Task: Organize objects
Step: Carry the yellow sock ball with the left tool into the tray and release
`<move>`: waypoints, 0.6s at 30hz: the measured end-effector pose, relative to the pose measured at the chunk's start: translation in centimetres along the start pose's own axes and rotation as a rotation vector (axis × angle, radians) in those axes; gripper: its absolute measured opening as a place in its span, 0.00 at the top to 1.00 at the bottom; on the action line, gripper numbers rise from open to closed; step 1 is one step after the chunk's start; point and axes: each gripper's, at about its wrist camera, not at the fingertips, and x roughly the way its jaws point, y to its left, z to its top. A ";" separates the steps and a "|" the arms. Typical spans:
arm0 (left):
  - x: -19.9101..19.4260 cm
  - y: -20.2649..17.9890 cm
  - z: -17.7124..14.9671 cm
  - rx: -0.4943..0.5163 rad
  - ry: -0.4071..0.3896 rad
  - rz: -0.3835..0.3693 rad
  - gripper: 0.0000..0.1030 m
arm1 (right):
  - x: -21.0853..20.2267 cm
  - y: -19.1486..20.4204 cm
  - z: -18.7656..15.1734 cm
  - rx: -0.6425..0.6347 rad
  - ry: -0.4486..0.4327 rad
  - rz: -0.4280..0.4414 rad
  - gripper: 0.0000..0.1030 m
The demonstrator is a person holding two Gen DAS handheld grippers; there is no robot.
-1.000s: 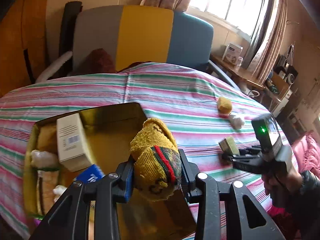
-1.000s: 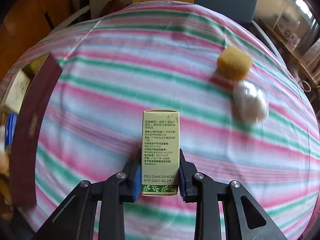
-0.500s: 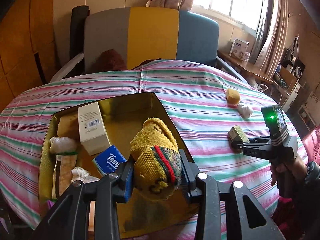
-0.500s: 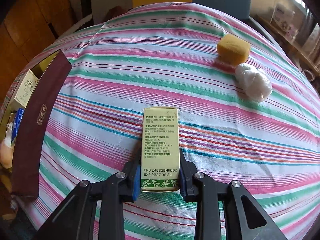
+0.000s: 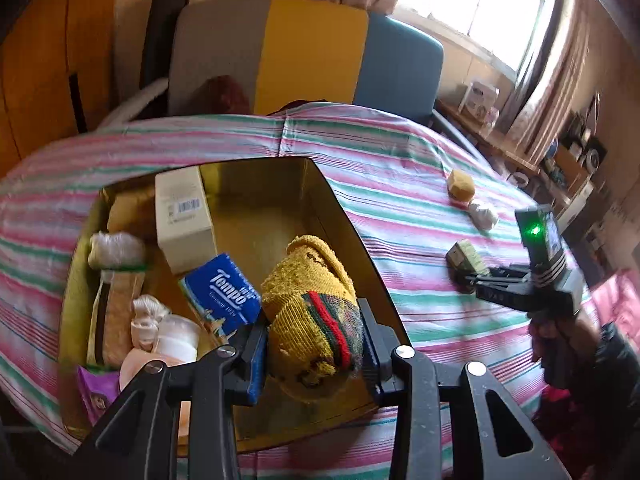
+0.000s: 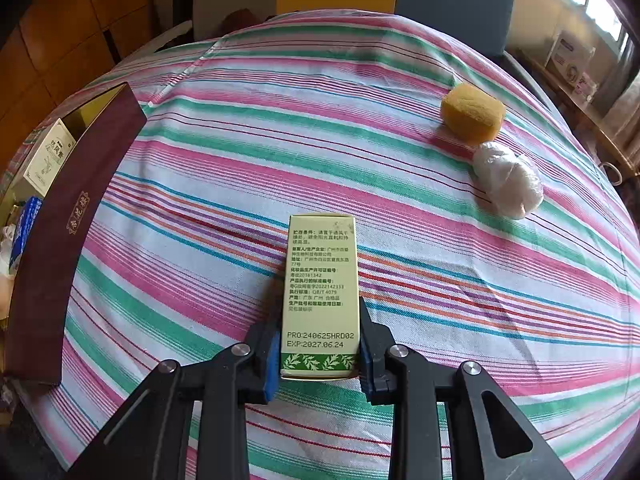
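- Left gripper (image 5: 314, 354) clamped tight on yellow sock (image 5: 310, 316), over gold tin (image 5: 344, 216).
- Right gripper (image 6: 318, 354) pinching green carton (image 6: 320, 296) above striped cloth (image 6: 280, 160).
- Sponge (image 6: 471, 114) and white bundle (image 6: 508, 184) out at two o'clock.

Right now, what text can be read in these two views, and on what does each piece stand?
"Tempo": blue tissue pack in the gold box.
"PRO:240625HRD02": green carton held in the right hand-held gripper.
"EXP:2027.06.24": same carton.
"Q/B/T 4079": same carton, amid Chinese print too small to read reliably.
Barcode digits on the cream carton: blurred.
Gold emblem on the box's maroon wall: unreadable.
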 end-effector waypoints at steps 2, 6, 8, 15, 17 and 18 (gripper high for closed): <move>-0.5 1.5 0.0 -0.047 -0.006 -0.011 0.64 | -0.1 0.1 0.0 -0.005 0.002 -0.003 0.71; -1.7 5.0 0.3 -0.163 -0.027 -0.035 0.64 | 0.0 0.0 0.0 -0.012 0.001 -0.011 0.71; -1.9 5.8 0.8 -0.188 -0.039 -0.035 0.64 | 0.0 0.0 0.0 -0.019 -0.002 -0.018 0.70; 1.6 4.7 4.5 -0.141 -0.019 -0.012 0.64 | 0.1 -0.2 0.2 -0.033 -0.003 -0.018 0.71; 3.6 4.3 5.9 -0.127 0.002 -0.014 0.64 | 0.1 -0.2 0.2 -0.036 -0.003 -0.020 0.71; 4.6 4.2 6.5 -0.124 0.013 -0.006 0.64 | 0.1 -0.2 0.2 -0.037 -0.003 -0.020 0.71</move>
